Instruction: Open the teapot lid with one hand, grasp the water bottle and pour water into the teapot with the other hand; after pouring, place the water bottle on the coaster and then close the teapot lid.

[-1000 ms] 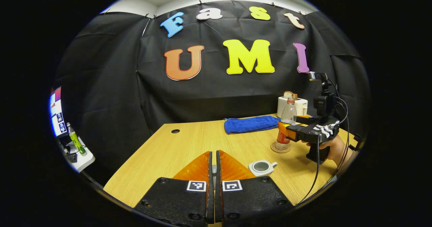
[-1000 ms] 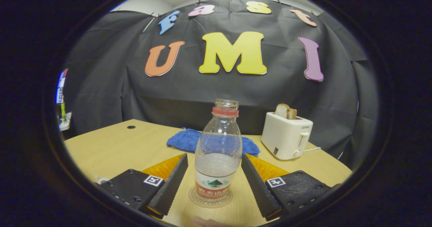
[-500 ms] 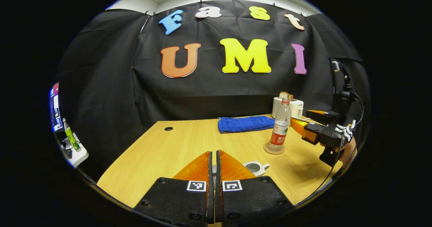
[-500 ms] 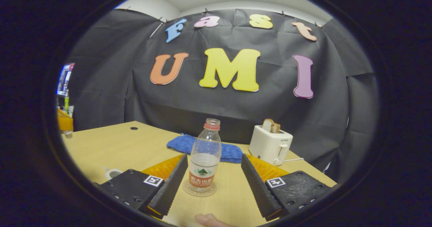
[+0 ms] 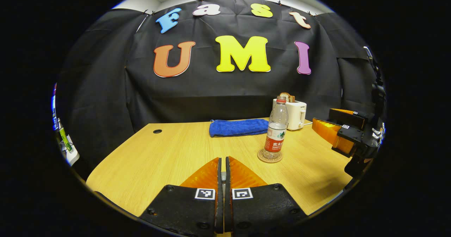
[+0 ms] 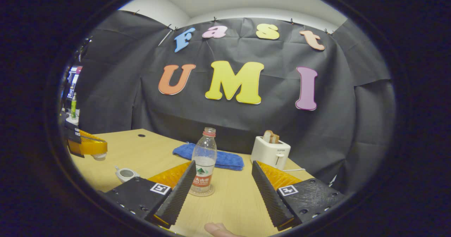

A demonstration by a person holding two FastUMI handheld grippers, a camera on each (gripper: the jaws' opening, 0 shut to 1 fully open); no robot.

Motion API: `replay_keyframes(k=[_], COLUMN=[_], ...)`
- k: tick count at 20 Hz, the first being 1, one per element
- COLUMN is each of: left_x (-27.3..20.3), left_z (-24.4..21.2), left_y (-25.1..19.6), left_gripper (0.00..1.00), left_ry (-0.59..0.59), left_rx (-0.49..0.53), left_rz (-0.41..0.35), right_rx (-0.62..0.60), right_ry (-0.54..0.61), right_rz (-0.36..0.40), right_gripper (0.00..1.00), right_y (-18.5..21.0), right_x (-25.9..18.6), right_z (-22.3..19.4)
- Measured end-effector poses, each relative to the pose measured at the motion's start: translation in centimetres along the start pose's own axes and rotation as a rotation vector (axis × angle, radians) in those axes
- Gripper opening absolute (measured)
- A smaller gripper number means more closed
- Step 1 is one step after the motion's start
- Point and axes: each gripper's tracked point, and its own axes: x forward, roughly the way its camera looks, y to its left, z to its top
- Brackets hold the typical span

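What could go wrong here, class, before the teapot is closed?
1. The teapot lid hangs under the left tool, so it might slip free.
2. The open teapot sits close beside the right tool; lowering the lid could bump that tool.
3. The uncapped water bottle on the coaster could tip and spill if brushed.

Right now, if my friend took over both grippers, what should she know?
Left gripper: shut, apparently on the teapot lid, held above the table.
Right gripper: open, empty, short of the water bottle.
Bottle stands upright on the coaster; capless.
Teapot sits open, left of the bottle in the right gripper view.
Done: bottle parked on the coaster.
Left: put the lid on the teapot.
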Motion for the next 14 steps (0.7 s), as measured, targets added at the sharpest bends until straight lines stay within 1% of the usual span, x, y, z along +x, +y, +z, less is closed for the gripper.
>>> replay_keyframes(k=[1,2,3,4,5,6,7,10,11,12,14], left_x=[0.4,0.7,1.0,1.2,1.5,1.7,2.0,3.0,3.3,3.6,4.5], left_z=[-0.1,-0.3,-0.5,-0.6,-0.6,-0.4,-0.2,-0.5,-0.6,-1.0,-1.7], left_y=[-0.6,-1.0,-1.0,-1.1,-1.0,-1.0,-1.0,-2.1,-2.2,-1.9,-1.9], left_gripper=[0.04,0.04,0.04,0.04,0.04,0.04,0.04,0.04,0.04,0.04,0.04], left_ry=[-0.006,-0.012,-0.018,-0.028,-0.038,-0.054,-0.069,-0.086,-0.087,-0.087,-0.072], left_rx=[-0.005,-0.011,-0.019,-0.028,-0.038,-0.052,-0.066,-0.091,-0.089,-0.084,-0.077], left_rz=[-0.005,-0.002,0.002,0.008,0.011,0.014,0.009,-0.034,-0.031,-0.019,-0.007], right_rx=[-0.004,-0.008,-0.008,-0.004,0.002,0.008,0.014,0.019,0.018,0.015,0.016], right_ry=[-0.006,-0.014,-0.017,-0.019,-0.022,-0.032,-0.041,-0.038,-0.038,-0.039,-0.037], right_rz=[-0.006,-0.021,-0.041,-0.051,-0.047,-0.042,-0.040,-0.021,-0.021,-0.025,-0.026], right_gripper=[0.95,0.95,0.98,0.95,0.95,0.98,0.98,0.98,0.98,0.95,0.95], right_y=[-0.3,-0.8,-1.3,-1.6,-1.5,-1.4,-1.6,-1.7,-2.0,-2.3,-2.7], right_x=[-0.3,-0.6,-0.8,-1.0,-1.2,-1.4,-1.5,-1.2,-1.2,-1.1,-1.2], right_z=[0.1,0.3,0.4,0.4,0.4,0.5,0.8,0.5,0.5,0.6,0.5])
